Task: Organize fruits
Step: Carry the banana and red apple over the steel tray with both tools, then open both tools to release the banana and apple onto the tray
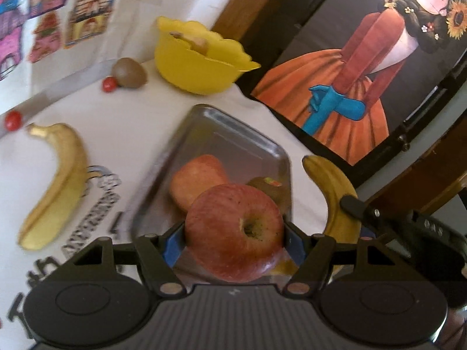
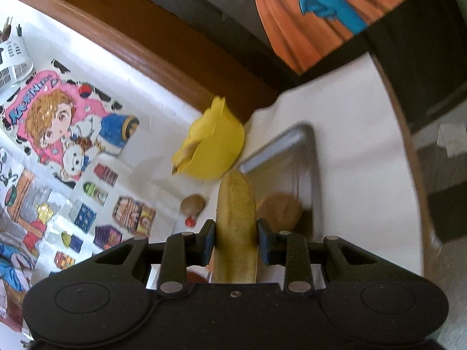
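My left gripper is shut on a red apple, held just above the near end of a metal tray. In the tray lie a second apple and a kiwi. My right gripper is shut on a banana, held above the table beside the tray; this banana also shows in the left wrist view. A yellow bowl with a banana in it stands beyond the tray.
Another banana lies on the white cloth at left. A loose kiwi and two small red fruits lie near the bowl. A framed picture leans at the right. Stickers cover the wall.
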`<action>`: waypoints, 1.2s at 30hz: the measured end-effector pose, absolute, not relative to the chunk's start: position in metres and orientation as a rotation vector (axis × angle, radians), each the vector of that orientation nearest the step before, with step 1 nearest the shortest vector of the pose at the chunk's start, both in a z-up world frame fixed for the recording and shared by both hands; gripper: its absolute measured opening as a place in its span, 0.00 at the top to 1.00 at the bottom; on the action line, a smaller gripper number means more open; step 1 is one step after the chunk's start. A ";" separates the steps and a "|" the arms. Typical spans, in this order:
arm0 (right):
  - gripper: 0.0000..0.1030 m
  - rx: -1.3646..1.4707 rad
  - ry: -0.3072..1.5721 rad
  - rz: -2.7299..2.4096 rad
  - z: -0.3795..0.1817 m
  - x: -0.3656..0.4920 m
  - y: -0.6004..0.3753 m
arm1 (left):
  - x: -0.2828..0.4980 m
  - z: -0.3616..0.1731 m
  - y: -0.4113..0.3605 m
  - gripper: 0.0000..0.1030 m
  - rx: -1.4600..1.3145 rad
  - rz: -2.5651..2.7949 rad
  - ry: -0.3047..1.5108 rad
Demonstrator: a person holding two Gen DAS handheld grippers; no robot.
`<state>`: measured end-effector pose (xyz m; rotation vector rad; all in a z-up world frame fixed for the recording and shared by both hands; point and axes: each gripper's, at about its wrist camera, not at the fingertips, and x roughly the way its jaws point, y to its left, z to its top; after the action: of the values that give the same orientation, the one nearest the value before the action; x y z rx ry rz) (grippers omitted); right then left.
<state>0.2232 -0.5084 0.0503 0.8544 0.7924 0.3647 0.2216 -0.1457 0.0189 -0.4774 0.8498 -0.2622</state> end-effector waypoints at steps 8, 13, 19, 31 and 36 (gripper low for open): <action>0.69 0.852 0.705 0.372 0.066 0.281 -0.536 | 0.262 0.047 -0.167 0.28 -0.482 -0.245 0.759; 0.69 0.891 0.669 0.370 0.057 0.322 -0.529 | 0.300 0.046 -0.169 0.28 -0.452 -0.181 0.730; 0.69 0.898 0.726 0.394 0.030 0.355 -0.506 | 0.340 0.029 -0.172 0.28 -0.420 -0.128 0.759; 0.68 0.789 0.840 0.377 -0.001 0.374 -0.482 | 0.369 -0.004 -0.178 0.28 -0.417 -0.033 0.899; 0.53 0.755 0.872 0.333 -0.006 0.372 -0.482 | 0.370 -0.014 -0.173 0.25 -0.446 0.001 0.937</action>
<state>0.3718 -0.4824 -0.0058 0.7550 0.8720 0.3330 0.3700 -0.1731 -0.0136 -0.4461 0.9367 0.0007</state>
